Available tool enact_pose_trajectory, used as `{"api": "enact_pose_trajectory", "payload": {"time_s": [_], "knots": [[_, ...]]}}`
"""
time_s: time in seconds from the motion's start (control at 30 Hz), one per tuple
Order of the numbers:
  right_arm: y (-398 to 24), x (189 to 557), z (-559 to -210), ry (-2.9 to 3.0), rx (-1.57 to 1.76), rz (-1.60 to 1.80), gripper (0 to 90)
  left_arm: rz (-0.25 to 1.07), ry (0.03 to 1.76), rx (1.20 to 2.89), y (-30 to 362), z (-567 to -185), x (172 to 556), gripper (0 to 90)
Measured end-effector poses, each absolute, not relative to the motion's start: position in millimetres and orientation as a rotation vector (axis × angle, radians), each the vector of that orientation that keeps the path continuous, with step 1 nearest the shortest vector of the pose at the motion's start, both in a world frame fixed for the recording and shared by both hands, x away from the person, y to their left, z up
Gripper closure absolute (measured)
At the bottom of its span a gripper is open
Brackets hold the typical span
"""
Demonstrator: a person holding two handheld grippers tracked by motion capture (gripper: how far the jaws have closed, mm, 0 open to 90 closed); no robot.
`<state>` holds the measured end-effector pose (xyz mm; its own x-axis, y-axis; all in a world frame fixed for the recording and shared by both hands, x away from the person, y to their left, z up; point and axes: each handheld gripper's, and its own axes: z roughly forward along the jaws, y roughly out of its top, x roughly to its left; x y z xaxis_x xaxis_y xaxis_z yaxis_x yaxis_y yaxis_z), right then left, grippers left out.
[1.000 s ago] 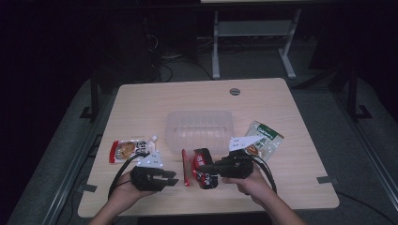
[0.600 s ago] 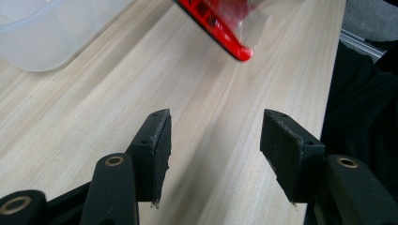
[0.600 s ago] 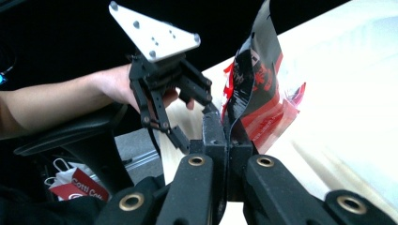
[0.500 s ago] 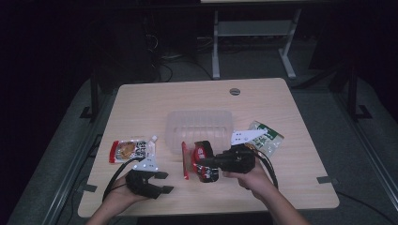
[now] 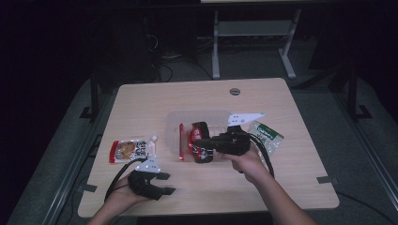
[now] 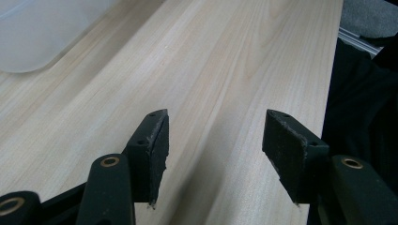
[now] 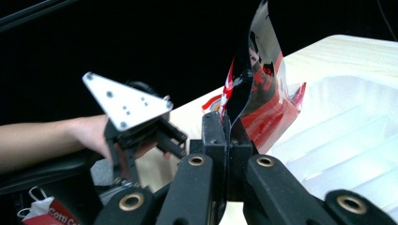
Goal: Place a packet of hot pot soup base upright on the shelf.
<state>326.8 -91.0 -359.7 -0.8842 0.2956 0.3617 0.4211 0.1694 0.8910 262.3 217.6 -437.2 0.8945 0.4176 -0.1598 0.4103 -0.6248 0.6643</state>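
Right gripper point(image 5: 202, 146) clamped tight on the edge of a red-and-black snack packet point(image 5: 197, 143), which hangs off the jaws at the near-left rim of the clear plastic tray point(image 5: 213, 117). The packet's long axis runs toward the tray, which lies just beyond it; judged next move is a short carry forward and over the rim. Left gripper point(image 5: 164, 183) has just been opening, nothing between the jaws, parked low at the bench's point(image 5: 155, 101) near-left edge, well apart. Right hand far nearer.
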Motion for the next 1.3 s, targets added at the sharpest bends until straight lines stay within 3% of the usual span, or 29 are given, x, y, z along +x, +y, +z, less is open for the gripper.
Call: {"api": "enact_pose_trajectory", "payload": {"time_s": [0.57, 1.3], "knots": [[-74.1, 361.3, -366.3, -2.371, -0.814, -1.827, 89.9, 0.001, 0.587, 2.318, 217.8, -439.8, 263.9, 40.9], [-72.0, 364.5, -379.7, -2.37, -0.9, -1.842, 89.7, 0.003, 0.602, 2.316, 219.5, -440.6, 265.2, 40.9]]}}
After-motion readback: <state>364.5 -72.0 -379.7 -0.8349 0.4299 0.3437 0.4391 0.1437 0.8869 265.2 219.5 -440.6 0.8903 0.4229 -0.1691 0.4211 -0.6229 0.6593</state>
